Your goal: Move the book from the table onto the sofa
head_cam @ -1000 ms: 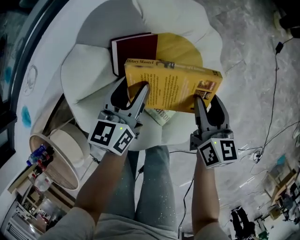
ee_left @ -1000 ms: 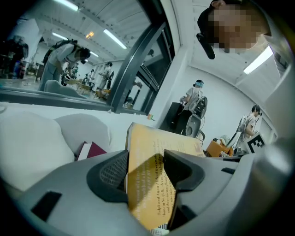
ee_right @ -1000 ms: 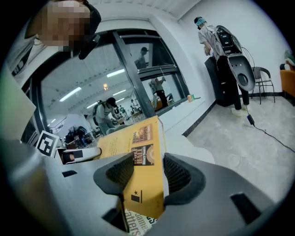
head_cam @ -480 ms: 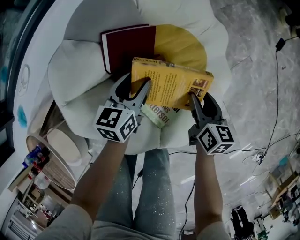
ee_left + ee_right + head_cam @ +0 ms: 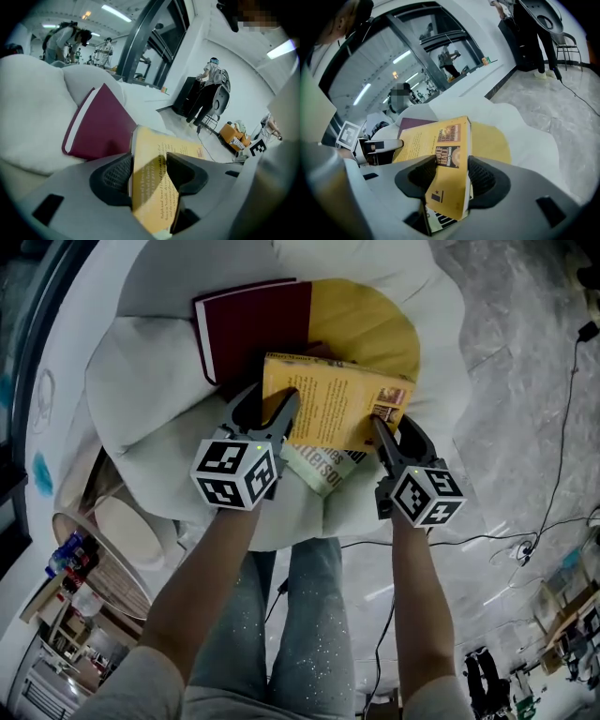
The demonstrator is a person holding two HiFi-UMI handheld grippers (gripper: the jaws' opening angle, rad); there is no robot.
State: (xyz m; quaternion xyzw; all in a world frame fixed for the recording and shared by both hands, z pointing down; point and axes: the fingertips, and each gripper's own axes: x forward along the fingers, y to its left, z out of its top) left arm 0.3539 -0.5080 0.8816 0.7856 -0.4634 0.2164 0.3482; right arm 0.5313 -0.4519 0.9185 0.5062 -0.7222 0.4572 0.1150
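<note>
Left gripper point(image 5: 275, 401) is clamping the near-left edge of the yellow book point(image 5: 342, 409), with the pads pressing on both covers. Right gripper point(image 5: 392, 425) is clamping the book's near-right corner the same way. Book is hanging roughly flat between the two, over the seat of the white sofa point(image 5: 141, 399), printed cover facing up. Maroon book point(image 5: 251, 329) is lying on the sofa just past its far-left corner, and a yellow cushion point(image 5: 380, 324) is sitting at far right. Another book with big black lettering point(image 5: 323, 468) is poking out from under its near edge, between the grippers. Can't tell whether the yellow book is resting on it or hanging just above. Person's legs point(image 5: 314, 615) are showing below the sofa's near edge, and cables point(image 5: 553, 474) are running across the grey floor point(image 5: 506, 381) at right.
</note>
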